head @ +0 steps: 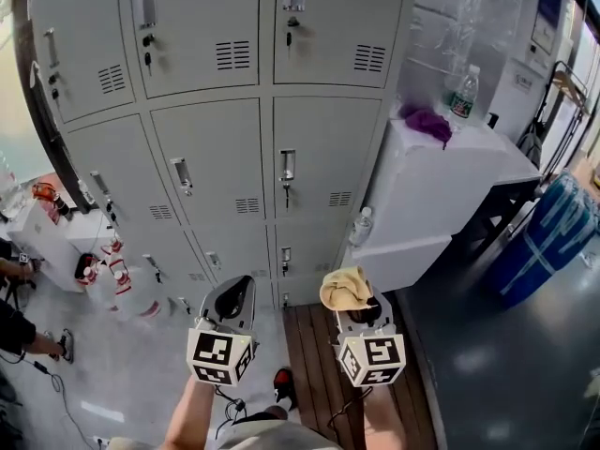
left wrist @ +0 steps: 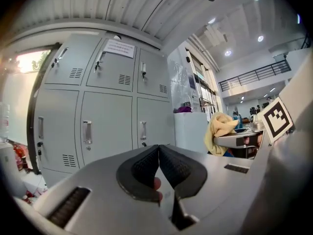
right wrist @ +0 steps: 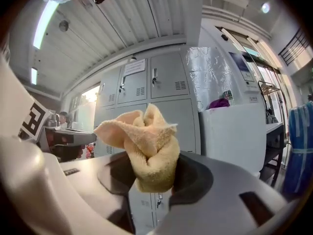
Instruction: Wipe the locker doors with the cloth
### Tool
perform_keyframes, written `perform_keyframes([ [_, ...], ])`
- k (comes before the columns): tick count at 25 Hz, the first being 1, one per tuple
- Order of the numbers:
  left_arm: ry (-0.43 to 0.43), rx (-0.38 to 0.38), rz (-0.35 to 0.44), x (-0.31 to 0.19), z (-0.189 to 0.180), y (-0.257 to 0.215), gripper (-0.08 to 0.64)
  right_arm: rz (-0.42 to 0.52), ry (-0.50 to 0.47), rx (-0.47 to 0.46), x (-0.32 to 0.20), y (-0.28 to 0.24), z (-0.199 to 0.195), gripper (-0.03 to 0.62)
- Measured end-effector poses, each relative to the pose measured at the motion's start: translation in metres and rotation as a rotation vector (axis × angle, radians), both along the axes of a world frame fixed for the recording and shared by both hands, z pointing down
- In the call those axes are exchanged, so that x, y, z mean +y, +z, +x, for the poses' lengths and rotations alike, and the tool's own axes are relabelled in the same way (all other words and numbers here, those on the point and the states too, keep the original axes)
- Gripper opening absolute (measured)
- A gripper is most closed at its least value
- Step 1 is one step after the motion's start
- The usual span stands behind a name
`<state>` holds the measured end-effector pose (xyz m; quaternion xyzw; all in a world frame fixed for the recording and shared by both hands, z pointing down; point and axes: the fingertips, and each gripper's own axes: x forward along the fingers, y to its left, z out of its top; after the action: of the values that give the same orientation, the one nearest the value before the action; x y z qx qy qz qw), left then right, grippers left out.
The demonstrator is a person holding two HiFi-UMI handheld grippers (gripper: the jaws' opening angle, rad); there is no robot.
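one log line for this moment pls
phase: before wiping | left gripper: shut, empty | right gripper: shut on cloth | locker doors: cloth not touching

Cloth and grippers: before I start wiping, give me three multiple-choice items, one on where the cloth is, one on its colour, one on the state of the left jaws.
1. Where is the cloth?
A. On the floor
B. Between the right gripper's jaws
C. Hung on a locker handle

2. What colour is it?
A. Pale yellow
B. Blue
C. White

3. How do the left gripper's jaws stand?
A. Wide apart
B. Closed on a bottle
C. Together, nothing held

Answers:
1. B, since the right gripper view shows it bunched between the jaws.
2. A, since it looks yellow in every view.
3. C, since the left gripper view shows the jaws meeting at their tips.
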<state>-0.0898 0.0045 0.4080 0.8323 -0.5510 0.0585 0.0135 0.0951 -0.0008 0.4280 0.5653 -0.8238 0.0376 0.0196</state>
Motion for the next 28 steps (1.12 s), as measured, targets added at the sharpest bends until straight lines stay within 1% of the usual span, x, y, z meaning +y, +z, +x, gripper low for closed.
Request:
perform_keyframes([
  [6, -0.013, -0.001, 0.008, 0.058, -0.003, 0.006, 0.023, 0.005, -0.015, 0.015, 0.058, 0.009, -0.005, 0.187],
  [13, -0.025, -0.011, 0.011, 0.100, -0.008, 0.010, 0.023, 0.005, -0.023, 0.012, 0.099, 0.017, -0.011, 0.187],
  [19, -0.023, -0.016, 0.019, 0.115, -0.009, 0.008, 0.023, 0.011, -0.024, 0.014, 0.114, 0.020, -0.014, 0.187],
  [28, -0.017, -0.016, 0.023, 0.115, -0.008, 0.005, 0.023, 0.019, -0.018, 0.012, 0.115, 0.016, -0.013, 0.187],
])
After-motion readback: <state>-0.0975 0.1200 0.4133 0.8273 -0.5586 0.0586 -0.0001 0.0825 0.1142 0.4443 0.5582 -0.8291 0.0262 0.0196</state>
